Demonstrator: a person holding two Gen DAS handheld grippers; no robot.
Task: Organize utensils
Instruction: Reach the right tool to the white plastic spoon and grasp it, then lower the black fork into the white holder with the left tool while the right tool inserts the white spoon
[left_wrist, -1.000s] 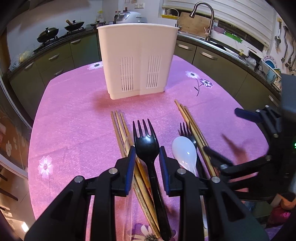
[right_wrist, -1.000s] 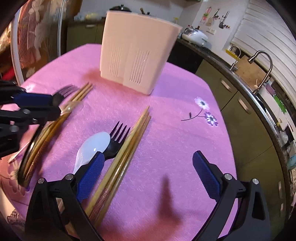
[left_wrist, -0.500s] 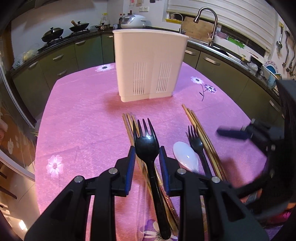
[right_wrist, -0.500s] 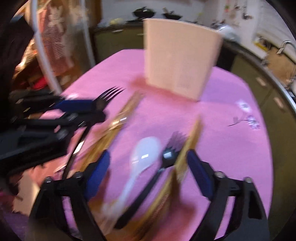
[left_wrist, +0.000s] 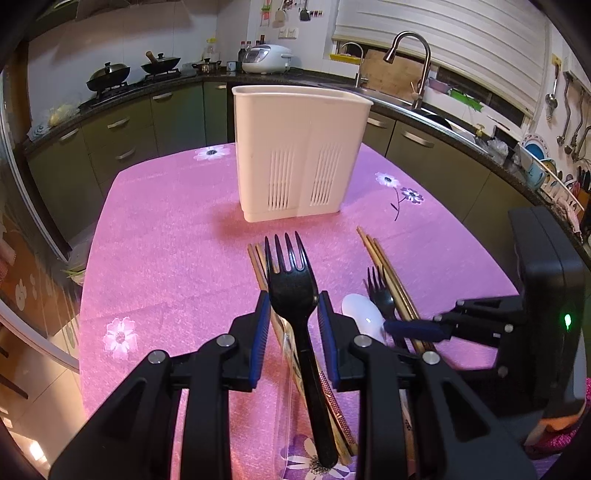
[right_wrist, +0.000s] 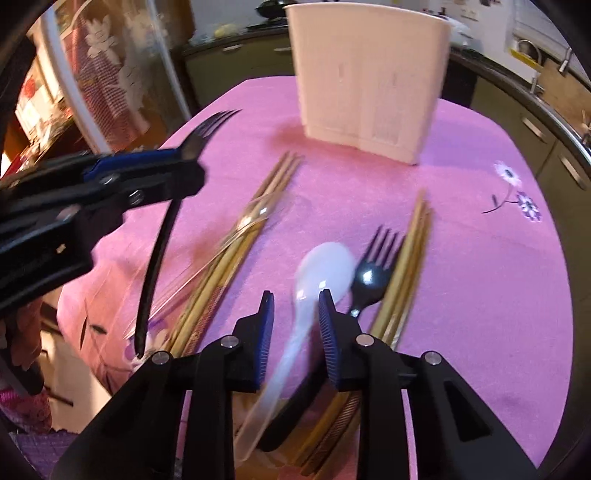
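- the left gripper (left_wrist: 291, 314) is still clamped on the black fork (left_wrist: 291, 291) just below its head; in the left wrist view, tines point toward the upper middle of the frame, and the handle hangs free toward the bottom edge.
- since a second ago that fork has come up off the pink tablecloth (left_wrist: 166, 258); the white utensil holder (left_wrist: 299, 155) now sits smaller and more central in the upper middle of the frame.
- the biggest change is on the right: the right gripper (right_wrist: 295, 317), wide apart a second ago, is closing, with the white spoon (right_wrist: 321, 273) between its pads at the neck. the frame is blurred, so i cannot tell whether the pads already press on it.
- a second black fork (right_wrist: 373, 266) lies just right of the spoon, beside a bundle of chopsticks (right_wrist: 410, 251); another bundle of chopsticks (right_wrist: 236, 251) lies at centre left.
- judging from this, one utensil is ready to go into the holder and a second pick is under way; nothing shows above the holder's rim, though its inside is hidden.
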